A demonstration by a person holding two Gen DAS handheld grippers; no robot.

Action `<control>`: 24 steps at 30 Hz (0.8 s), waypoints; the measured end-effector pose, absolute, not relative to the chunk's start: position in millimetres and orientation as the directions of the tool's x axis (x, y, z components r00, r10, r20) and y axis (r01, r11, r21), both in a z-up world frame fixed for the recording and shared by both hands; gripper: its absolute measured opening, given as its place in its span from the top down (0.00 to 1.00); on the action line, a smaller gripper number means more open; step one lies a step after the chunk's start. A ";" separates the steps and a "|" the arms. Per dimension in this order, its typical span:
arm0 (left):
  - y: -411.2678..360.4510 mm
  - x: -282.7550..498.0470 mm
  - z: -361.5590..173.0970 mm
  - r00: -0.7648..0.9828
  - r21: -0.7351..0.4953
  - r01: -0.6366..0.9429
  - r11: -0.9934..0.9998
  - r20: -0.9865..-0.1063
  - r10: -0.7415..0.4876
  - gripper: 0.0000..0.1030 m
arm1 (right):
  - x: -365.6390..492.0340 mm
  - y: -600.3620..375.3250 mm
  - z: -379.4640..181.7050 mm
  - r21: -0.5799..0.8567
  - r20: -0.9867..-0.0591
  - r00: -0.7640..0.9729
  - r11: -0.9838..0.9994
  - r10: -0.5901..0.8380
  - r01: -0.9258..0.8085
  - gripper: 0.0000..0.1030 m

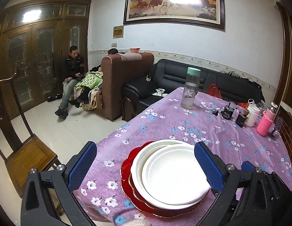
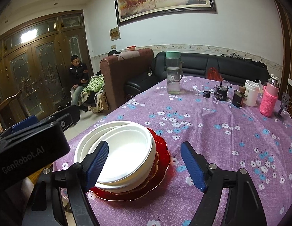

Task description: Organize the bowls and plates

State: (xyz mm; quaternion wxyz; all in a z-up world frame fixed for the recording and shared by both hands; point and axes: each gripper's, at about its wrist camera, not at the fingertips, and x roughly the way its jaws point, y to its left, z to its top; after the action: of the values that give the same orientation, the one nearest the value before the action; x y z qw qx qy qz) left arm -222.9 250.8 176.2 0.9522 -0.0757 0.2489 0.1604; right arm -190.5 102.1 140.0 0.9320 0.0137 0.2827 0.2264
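A stack stands near the table's front left edge: a red scalloped plate [image 1: 127,171] at the bottom, a large white bowl [image 1: 146,154] on it, and a smaller white bowl [image 1: 174,173] nested inside, shifted to one side. The same stack shows in the right wrist view: red plate [image 2: 161,150], large bowl [image 2: 93,137], inner bowl [image 2: 127,150]. My left gripper [image 1: 144,162] is open and empty, its blue pads astride the stack. My right gripper [image 2: 144,162] is open and empty, just right of the stack, its left pad in front of the bowls.
A purple flowered tablecloth [image 1: 164,120] covers the table. A water bottle [image 1: 190,88] stands at the far side. Small dark devices [image 1: 227,112], a white cup [image 1: 252,114] and a pink bottle [image 1: 266,122] stand at the right. A wooden chair [image 1: 23,150] stands left of the table.
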 end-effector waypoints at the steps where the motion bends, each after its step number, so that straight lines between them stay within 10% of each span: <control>1: 250.7 -222.9 176.4 0.824 -0.061 -0.346 0.936 -0.498 0.272 0.00 | -190.1 103.1 139.5 0.151 -0.523 0.736 0.897 0.429 -0.415 0.19; 24: 271.3 -209.0 153.7 0.770 -0.097 -0.370 0.924 -0.588 0.247 0.00 | -184.1 127.0 132.0 0.076 -0.578 0.721 0.905 0.383 -0.419 0.17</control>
State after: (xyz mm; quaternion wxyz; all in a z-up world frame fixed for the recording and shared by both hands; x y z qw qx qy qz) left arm -209.0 271.3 153.7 0.9350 -0.1041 0.2961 0.1648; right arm -184.1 127.0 132.0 0.9271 -0.0301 0.3047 0.2163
